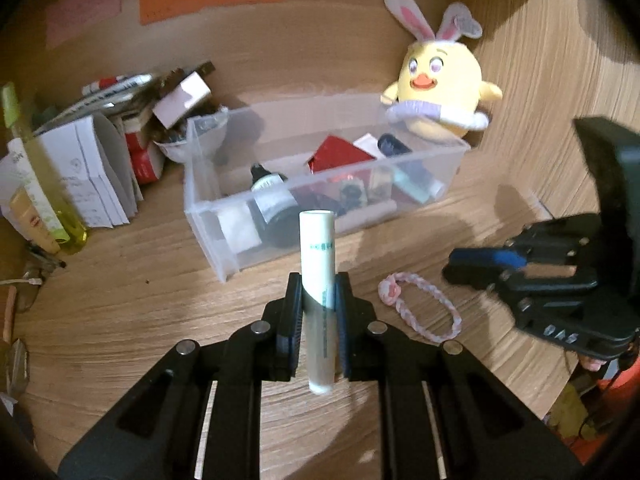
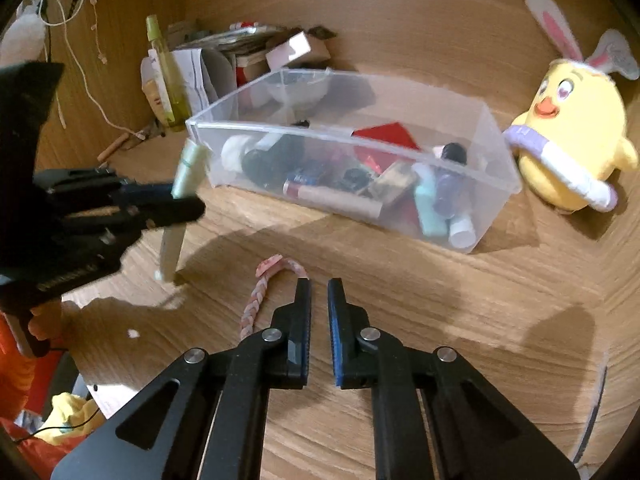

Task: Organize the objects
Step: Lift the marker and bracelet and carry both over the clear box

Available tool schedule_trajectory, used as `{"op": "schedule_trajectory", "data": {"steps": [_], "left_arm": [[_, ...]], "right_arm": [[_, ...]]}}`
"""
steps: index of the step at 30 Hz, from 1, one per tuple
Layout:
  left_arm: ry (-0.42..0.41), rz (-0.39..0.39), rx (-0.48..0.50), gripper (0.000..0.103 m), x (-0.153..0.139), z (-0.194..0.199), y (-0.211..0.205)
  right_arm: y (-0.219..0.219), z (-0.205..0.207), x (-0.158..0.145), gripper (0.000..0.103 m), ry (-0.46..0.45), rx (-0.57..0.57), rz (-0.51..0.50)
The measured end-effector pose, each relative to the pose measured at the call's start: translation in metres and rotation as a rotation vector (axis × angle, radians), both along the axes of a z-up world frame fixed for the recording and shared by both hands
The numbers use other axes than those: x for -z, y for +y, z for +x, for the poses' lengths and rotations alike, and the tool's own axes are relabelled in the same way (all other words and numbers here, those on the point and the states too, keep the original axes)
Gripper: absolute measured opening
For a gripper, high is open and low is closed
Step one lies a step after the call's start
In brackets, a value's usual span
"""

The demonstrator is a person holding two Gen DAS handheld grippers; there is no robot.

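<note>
our left claw (image 1: 318,300) is clamped on a pale tube (image 1: 317,276) with green print, both pads pressing its sides about halfway along, so one end sticks out ahead of the fingertips and the other hangs back between the fingers. in the right wrist view the tube (image 2: 185,176) stands steeply tilted, its lower tip close to the wooden surface (image 2: 440,300); we cannot tell whether it touches.

our right claw (image 2: 319,284) is drawn in narrow, only a thin gap between its blue pads, and nothing sits between them. a pink-and-white braided loop (image 2: 256,300) lies flat on the surface just left of its left fingertip, partly hidden under that finger. from the left claw, the loop (image 1: 420,308) lies near, ahead and to the right, between the two claws.

straight ahead of both claws sits a clear plastic bin (image 1: 208,208), resting on the surface and holding a jumble of small bottles, tubes and a red box (image 1: 340,156). beyond the bin's far right corner a yellow chick plush (image 1: 440,92) with rabbit ears leans against the wooden wall. left of the bin, far ahead of the left claw, there is a heap of papers and boxes (image 1: 100,160) and a yellow-green bottle (image 1: 40,184).
</note>
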State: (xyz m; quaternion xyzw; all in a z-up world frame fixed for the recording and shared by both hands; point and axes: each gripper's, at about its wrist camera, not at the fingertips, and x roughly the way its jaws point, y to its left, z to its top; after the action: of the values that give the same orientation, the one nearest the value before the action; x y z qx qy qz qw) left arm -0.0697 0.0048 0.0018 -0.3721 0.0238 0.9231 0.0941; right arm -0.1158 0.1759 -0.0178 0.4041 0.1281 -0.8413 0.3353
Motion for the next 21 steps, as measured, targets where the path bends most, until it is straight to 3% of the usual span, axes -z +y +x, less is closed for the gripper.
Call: {"op": "schedule_trajectory", "data": {"steps": [1,2,4,5,10,12,14,17,21], "left_arm": [[0.007,0.002,-0.004,0.015,-0.002,0.001,-0.001],[0.017,0.01,-0.006,0.015,-0.005,0.003,-0.003],[0.025,0.018,-0.013,0.015,-0.007,0.003,-0.003],[0.03,0.021,-0.016,0.015,-0.009,0.004,-0.004],[0.055,0.042,-0.034,0.015,-0.015,0.007,-0.012],[0.069,0.056,-0.038,0.015,-0.019,0.007,-0.015],[0.079,0.068,-0.04,0.015,-0.022,0.008,-0.018],[0.096,0.079,-0.045,0.015,-0.027,0.008,-0.02],[0.121,0.089,-0.049,0.015,-0.034,0.008,-0.022]], "right_arm": [[-0.001,-0.001,0.001,0.022,-0.015,0.005,0.006],[-0.004,-0.003,0.003,0.039,-0.028,-0.001,0.006],[-0.009,-0.003,0.005,0.057,-0.027,-0.015,-0.01],[-0.013,-0.003,0.004,0.057,-0.014,-0.018,-0.012],[-0.037,-0.005,0.012,0.056,0.006,-0.045,0.053],[-0.044,-0.006,0.016,0.049,0.016,-0.053,0.078],[-0.05,-0.006,0.021,0.027,0.009,-0.071,0.097],[-0.053,-0.006,0.021,0.015,0.009,-0.074,0.093],[-0.053,-0.006,0.017,0.014,0.019,-0.062,0.093]]}}
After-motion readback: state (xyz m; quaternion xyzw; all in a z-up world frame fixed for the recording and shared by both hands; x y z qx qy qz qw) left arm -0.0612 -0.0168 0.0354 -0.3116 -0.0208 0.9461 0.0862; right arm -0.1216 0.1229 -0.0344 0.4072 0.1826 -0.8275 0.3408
